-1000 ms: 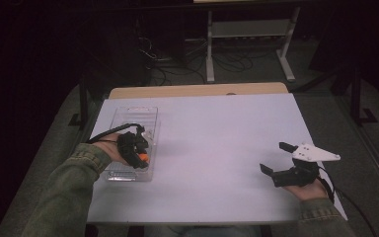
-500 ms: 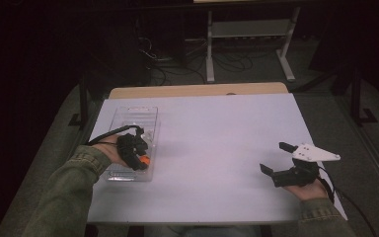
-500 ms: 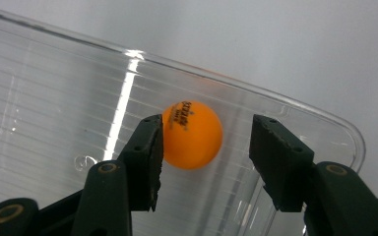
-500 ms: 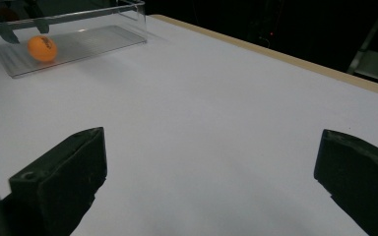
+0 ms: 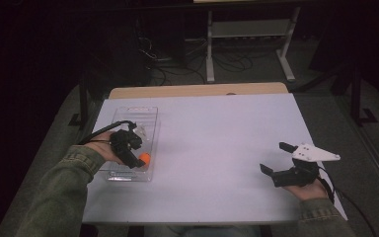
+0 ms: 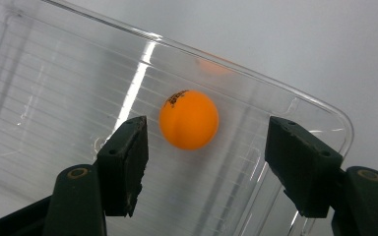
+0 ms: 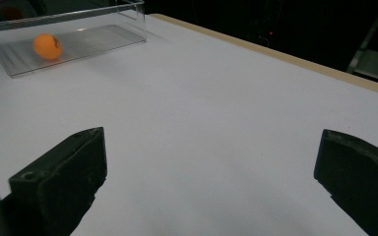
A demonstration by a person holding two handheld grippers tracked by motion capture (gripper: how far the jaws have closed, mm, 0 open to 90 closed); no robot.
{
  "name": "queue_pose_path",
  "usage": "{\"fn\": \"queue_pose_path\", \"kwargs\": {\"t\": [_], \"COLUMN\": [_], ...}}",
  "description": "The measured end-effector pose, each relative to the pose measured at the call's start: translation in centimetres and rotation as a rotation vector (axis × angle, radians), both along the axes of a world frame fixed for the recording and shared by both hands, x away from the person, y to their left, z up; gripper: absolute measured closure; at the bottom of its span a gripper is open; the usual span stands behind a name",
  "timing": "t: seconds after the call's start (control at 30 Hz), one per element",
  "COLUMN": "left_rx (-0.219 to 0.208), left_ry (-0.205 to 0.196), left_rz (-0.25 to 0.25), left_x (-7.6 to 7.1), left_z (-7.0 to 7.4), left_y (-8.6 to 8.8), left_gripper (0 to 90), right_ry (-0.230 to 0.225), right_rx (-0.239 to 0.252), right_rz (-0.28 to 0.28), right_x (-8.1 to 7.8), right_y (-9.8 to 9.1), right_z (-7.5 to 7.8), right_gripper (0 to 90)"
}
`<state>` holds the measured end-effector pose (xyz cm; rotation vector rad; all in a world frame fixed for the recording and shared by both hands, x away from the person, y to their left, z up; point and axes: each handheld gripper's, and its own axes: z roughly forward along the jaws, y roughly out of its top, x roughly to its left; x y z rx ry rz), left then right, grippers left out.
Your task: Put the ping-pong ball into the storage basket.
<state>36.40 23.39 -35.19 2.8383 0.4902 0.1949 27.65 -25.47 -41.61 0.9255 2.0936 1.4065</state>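
Note:
An orange ball with a small dark mark lies inside a clear plastic tray at the table's left side. My left gripper hovers over the near end of the tray, open. The ball lies between and just beyond its two jaws, touching neither. My right gripper is held open wide above the bare white table at the near right, with nothing between its jaws.
A wooden strip runs along the table's far edge. Beyond it, on the dark floor, stand a white metal frame and loose cables. Dark table legs flank the left side.

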Motion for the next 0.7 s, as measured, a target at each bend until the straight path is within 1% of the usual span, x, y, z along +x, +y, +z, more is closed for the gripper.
{"fn": "queue_pose_path", "kwargs": {"t": [0.13, 0.23, 0.3, 0.37, 0.47, 0.5, 0.57, 0.7], "left_rx": [-0.025, -0.027, -0.023, -0.019, -0.026, -0.036, -0.057, -0.117], "left_ry": [0.013, 0.019, 0.002, -0.019, -0.033, -0.041, -0.053, -0.079], "left_rz": [0.034, 0.049, 0.052, 0.044, 0.042, 0.048, 0.057, 0.081], "left_x": [0.1, 0.1, -0.1, -0.4, -0.9, -0.9, -1.1, -1.4], "left_z": [0.4, 0.5, 0.5, 0.4, 0.3, 0.3, 0.4, 0.7], "left_y": [0.1, 0.3, 0.4, 0.4, 0.4, 0.4, 0.6, 1.0], "left_gripper": [26.8, 21.1, 18.0, 13.2, 8.4, 7.5, 2.2, 0.0], "right_ry": [0.000, -0.001, -0.001, -0.001, -0.001, -0.001, -0.002, -0.001], "right_rx": [0.001, 0.001, 0.002, 0.002, -0.002, -0.002, -0.002, -0.003], "right_rz": [0.000, 0.001, 0.001, 0.002, 0.003, 0.002, 0.002, 0.002], "right_x": [0.0, 0.0, 0.0, 0.0, 0.0, 0.0, 0.0, 0.0], "right_y": [0.0, 0.0, 0.0, 0.0, 0.0, 0.0, 0.0, 0.0], "right_z": [0.0, 0.0, 0.0, 0.0, 0.0, 0.0, 0.0, 0.0], "right_gripper": [0.0, 0.0, 0.0, 0.0, 0.0, 0.0, 0.0, 0.0]}}
